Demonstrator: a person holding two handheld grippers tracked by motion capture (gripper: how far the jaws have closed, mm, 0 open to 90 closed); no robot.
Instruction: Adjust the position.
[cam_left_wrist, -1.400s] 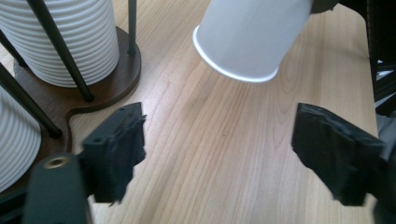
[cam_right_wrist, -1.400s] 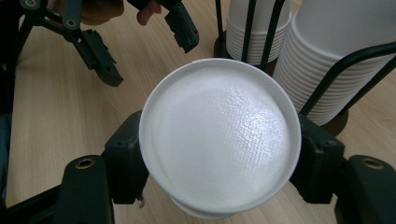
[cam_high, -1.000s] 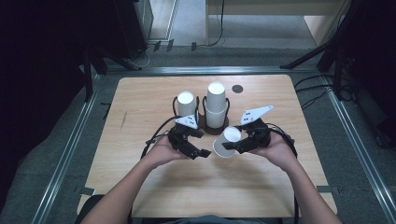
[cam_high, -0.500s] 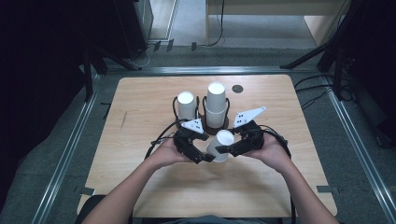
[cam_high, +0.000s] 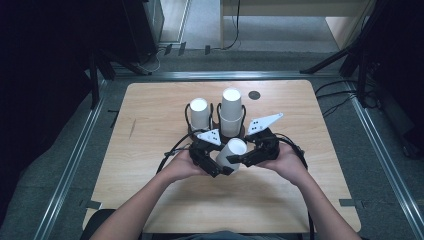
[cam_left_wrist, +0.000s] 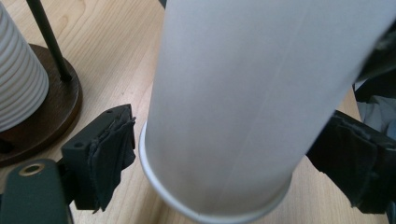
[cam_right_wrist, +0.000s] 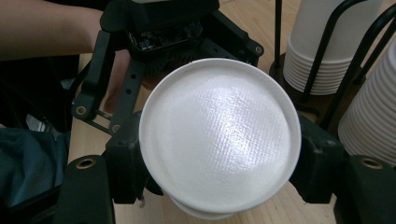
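Since a second ago both grippers have closed in together, bringing the white paper cup (cam_high: 231, 152) from the right gripper (cam_high: 239, 159) to between the two, toward the near edge of the tabletop (cam_high: 150, 105). In the high view the left gripper (cam_high: 220, 169) meets it from the other side, below two cup stacks (cam_high: 231, 111) in a wire holder. In the left gripper view its jaws stand parted around the cup (cam_left_wrist: 243, 107), apart from its wall. In the right gripper view the jaws clamp the cup (cam_right_wrist: 219, 144) at both sides.

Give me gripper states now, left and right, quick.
Left gripper: open around the white paper cup, jaws either side of its rim, gaps visible.
Right gripper: shut on the white paper cup, jaws pressing both sides near its base.
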